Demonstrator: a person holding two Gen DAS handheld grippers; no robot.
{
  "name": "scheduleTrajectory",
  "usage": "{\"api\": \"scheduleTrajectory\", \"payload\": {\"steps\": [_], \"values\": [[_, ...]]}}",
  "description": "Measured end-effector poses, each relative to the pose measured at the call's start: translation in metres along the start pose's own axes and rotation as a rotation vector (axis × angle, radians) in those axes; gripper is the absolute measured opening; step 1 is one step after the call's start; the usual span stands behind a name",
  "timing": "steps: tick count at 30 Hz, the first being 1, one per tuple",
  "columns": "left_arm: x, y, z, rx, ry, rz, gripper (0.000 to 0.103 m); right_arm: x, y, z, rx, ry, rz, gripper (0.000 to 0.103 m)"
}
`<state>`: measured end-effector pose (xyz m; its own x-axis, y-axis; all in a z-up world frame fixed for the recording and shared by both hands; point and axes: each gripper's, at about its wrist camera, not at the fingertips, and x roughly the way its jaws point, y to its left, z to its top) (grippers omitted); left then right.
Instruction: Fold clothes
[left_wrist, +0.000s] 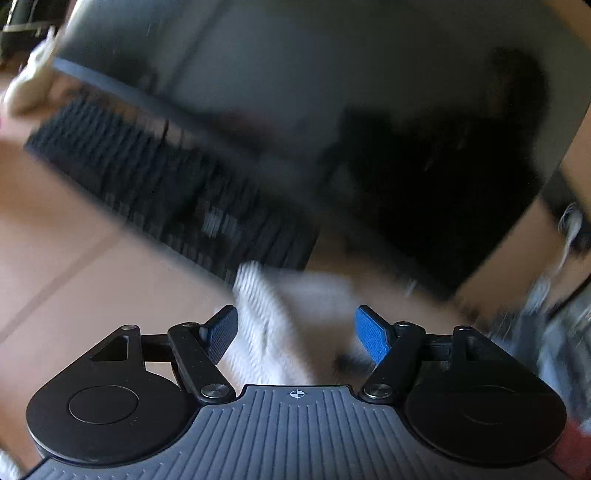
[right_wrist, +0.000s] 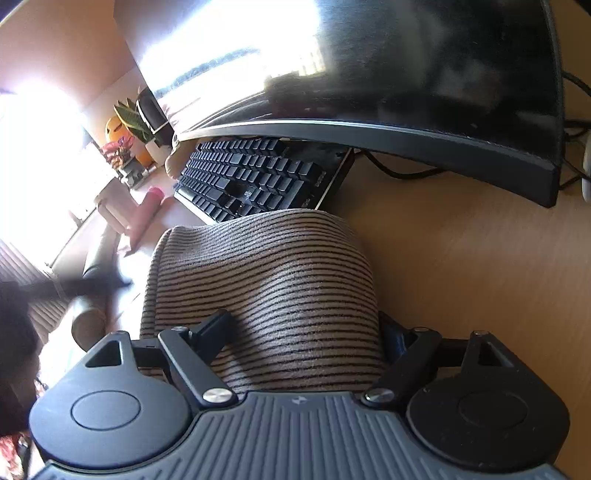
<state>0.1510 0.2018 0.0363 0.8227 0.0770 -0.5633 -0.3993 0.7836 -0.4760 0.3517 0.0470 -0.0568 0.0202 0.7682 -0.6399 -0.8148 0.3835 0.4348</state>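
A beige garment with thin black stripes (right_wrist: 266, 273) lies bunched on the wooden desk (right_wrist: 461, 258) in the right wrist view. It fills the gap between the fingers of my right gripper (right_wrist: 303, 332), which stands wide open; its right finger is partly hidden by the cloth. The left wrist view is blurred by motion. There my left gripper (left_wrist: 297, 332) is open just above a pale ribbed piece of cloth (left_wrist: 273, 325) that reaches between its fingers without being pinched.
A black keyboard (right_wrist: 251, 177) sits right behind the garment, under a curved monitor (right_wrist: 369, 74) with cables (right_wrist: 399, 170) beneath it. Potted plants (right_wrist: 136, 122) and a pink tube (right_wrist: 147, 206) stand at the far left. Bare desk lies to the right.
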Motion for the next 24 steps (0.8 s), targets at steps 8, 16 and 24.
{"api": "scheduleTrajectory", "payload": {"steps": [8,16,24], "values": [[0.047,0.008,0.007,0.006,0.083,-0.073,0.079,-0.029,0.046,-0.007,-0.284,-0.063,-0.205,0.085],[0.072,0.023,-0.014,-0.016,0.167,-0.044,0.079,-0.026,0.102,-0.063,-0.538,-0.016,-0.204,0.097],[0.073,0.028,-0.016,-0.020,0.149,-0.048,0.080,-0.031,0.088,-0.045,-0.449,-0.029,-0.145,0.096]]}}
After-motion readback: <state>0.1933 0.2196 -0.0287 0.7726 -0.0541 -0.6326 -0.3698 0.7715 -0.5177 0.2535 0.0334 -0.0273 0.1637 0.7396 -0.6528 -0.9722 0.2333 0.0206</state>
